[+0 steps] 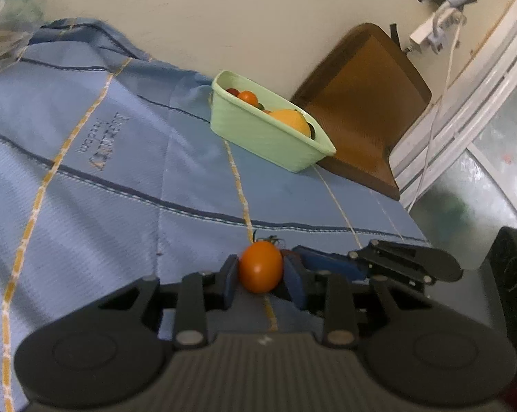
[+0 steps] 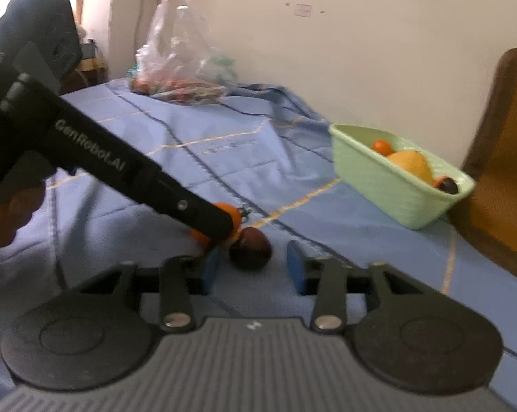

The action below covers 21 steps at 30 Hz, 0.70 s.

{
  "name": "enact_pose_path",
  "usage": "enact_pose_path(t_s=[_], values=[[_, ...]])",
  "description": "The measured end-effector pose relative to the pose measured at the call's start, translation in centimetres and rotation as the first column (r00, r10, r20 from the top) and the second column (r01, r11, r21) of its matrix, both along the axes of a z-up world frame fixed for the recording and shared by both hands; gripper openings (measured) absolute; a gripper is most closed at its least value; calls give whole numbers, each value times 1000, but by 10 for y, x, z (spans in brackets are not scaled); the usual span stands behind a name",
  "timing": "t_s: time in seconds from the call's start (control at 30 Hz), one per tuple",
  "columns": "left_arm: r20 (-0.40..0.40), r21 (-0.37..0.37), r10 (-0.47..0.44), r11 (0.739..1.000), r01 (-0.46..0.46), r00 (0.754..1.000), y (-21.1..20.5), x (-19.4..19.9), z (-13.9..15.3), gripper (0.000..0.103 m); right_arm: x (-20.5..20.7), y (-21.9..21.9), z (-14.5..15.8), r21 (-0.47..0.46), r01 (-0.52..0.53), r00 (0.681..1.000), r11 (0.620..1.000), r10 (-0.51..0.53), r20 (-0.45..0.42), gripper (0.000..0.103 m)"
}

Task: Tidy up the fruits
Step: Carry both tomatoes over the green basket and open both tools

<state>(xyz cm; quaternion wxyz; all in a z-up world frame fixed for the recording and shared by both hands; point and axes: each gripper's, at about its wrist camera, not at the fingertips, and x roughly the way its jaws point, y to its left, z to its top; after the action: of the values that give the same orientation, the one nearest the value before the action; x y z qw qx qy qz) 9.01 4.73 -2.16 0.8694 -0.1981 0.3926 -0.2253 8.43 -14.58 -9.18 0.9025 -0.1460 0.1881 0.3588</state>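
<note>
Left hand-held gripper (image 1: 260,274) clamped on a small orange tomato (image 1: 260,270), blue pads pressing both sides, green stem on top, glossy smooth skin. Right hand-held gripper (image 2: 253,267) has a dark red round tomato (image 2: 250,248) between its blue pads; the left pad is just beside it, the right pad stands clear, so jaws look apart in this view, though the frame is blurred and contact is hard to judge. The two tomatoes lie just beside each other on the blue cloth (image 1: 104,171), a ribbed woven fabric with dark blue and yellow stripes, wrinkled, covering the surface. The left gripper's black body crosses in front of the orange tomato in the right wrist view, hiding much of it; a hand (image 2: 4,216) holds its grip at the left edge.

Pale green plastic basket (image 1: 258,134), rectangular with ribbed walls, sits well apart near the wall, holding a large yellow-orange fruit (image 1: 293,120), a small orange tomato and dark ones. Brown wooden chair (image 1: 361,103) just beside the basket. Clear crinkled plastic bag (image 2: 179,51) with red produce at the far end of the cloth
</note>
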Motion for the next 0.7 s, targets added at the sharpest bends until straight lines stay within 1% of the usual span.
enact_pose_path(t_s=[0.1,0.17,0.23,0.3,0.4,0.5,0.63,0.7], values=[[-14,-35,26,999,-26,1000,12,2,0,29,-2,-1,1,10,14,1000,1000,-14,16,28],[-22,-68,45,997,-46,999,21,6,2,29,-1,-7,5,40,46,999,998,-47,24,28],[-21,-78,52,996,-53,998,24,12,6,29,2,-14,10,77,78,997,994,-80,21,28],[-9,-67,46,997,-46,999,21,24,15,29,8,-21,16,111,106,994,988,-110,27,28],[46,-40,25,999,-23,999,8,51,35,29,26,-30,27,149,166,983,975,-175,53,29],[105,-2,6,1000,-6,994,-11,92,53,29,58,-42,40,224,237,967,945,-253,44,29],[103,49,17,999,-22,995,-36,148,52,29,108,-54,47,279,342,933,897,-361,15,29],[90,70,28,997,-35,996,-47,174,46,29,133,-57,49,302,368,925,880,-380,-21,30]])
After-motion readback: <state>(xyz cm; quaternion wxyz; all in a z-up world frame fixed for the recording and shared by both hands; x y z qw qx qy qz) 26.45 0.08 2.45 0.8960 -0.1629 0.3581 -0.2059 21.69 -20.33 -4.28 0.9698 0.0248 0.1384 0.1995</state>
